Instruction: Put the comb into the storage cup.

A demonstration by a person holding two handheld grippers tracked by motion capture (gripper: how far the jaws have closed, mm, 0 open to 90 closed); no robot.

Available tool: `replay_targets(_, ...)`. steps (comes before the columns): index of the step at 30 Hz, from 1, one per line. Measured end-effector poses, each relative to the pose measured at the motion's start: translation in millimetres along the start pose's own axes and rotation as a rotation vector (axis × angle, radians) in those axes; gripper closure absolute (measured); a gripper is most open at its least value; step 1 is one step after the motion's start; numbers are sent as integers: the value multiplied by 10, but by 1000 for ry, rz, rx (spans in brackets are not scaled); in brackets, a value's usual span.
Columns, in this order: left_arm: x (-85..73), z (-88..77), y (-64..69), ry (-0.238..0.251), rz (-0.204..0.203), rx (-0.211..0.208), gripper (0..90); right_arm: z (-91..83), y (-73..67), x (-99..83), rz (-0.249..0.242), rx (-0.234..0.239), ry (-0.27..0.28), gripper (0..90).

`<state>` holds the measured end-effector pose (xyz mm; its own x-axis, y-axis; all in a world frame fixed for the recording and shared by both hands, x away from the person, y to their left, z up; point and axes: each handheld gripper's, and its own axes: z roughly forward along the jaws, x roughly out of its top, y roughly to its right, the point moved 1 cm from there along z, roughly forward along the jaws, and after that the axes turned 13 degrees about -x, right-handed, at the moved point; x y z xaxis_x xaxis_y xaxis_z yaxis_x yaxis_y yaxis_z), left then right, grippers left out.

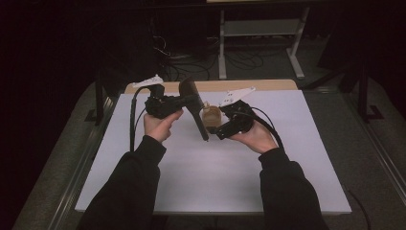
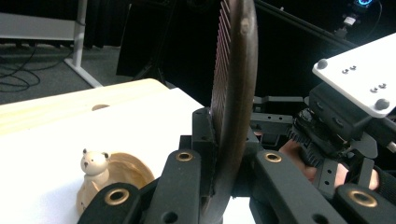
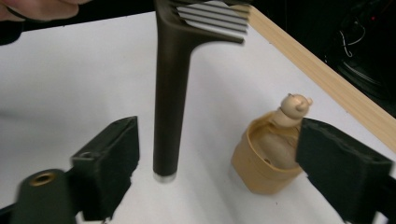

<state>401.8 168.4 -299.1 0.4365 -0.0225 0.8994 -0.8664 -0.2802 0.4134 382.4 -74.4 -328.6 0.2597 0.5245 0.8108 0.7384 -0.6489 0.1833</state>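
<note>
A dark brown wide-tooth comb [image 1: 194, 108] stands tilted over the white mat, teeth end up and handle end down. My left gripper [image 1: 191, 101] is shut on it near the teeth, and in the left gripper view the comb [image 2: 233, 93] rises edge-on between the jaws of the left gripper [image 2: 227, 140]. My right gripper [image 1: 218, 129] is open beside the handle's lower end. In the right gripper view, the comb handle [image 3: 170, 93] hangs between the wide-apart jaws of the right gripper [image 3: 226, 165] without touching either pad. A small tan cup with a bear figure [image 3: 266, 158] sits just inside the right-hand jaw.
The white mat [image 1: 215, 172] covers most of the wooden table [image 1: 268, 85], whose bare strip shows at the far edge. The tan bear cup [image 1: 210, 114] stands on the mat between the two hands. A metal shelf frame [image 1: 261, 28] and loose cables lie on the floor beyond.
</note>
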Motion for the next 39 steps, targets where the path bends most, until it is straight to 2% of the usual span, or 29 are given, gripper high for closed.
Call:
replay_targets(2,27,2,4,-4,4,2,847,-21,27,-25,12,-13,3,0)
replay_targets(13,202,10,-6,13,37,-8,847,-171,155,-231,64,-53,14,0)
replay_targets(25,357,73,-7,6,67,-14,847,-319,257,-498,117,-65,18,0)
replay_targets(31,438,87,-1,-6,98,-16,847,-363,291,-634,147,-68,26,0)
replay_targets(39,491,75,-45,12,108,-17,847,-402,318,-843,186,-80,22,0)
